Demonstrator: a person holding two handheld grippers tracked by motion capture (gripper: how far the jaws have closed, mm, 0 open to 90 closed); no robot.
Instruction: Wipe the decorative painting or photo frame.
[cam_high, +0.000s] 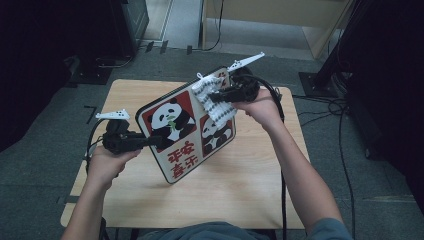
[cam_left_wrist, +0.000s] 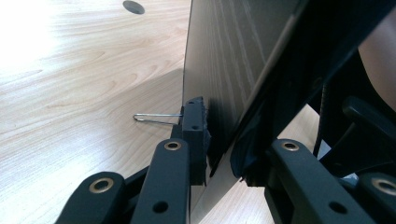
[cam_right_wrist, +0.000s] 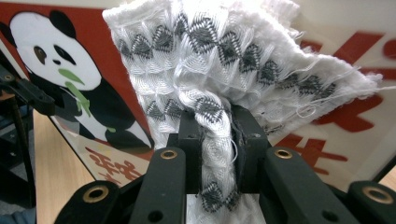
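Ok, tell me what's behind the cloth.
Behind the cloth, pinched in the right gripper, is the panda board: panda and red characters show around it; the covered print can't be seen.

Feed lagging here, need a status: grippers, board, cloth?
Left gripper shut on panda board edge, board tilted up off table. Right gripper shut on white cloth, pressed to board face. Nothing in the way.

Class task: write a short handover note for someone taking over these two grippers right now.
Left gripper: shut on the panda board's left edge, holding it tilted above the table.
Right gripper: shut on the white cloth, which lies against the board's upper right face.
Done: board lifted, cloth at its face.
Left: apparently wiping the rest of the face, then setting both down.
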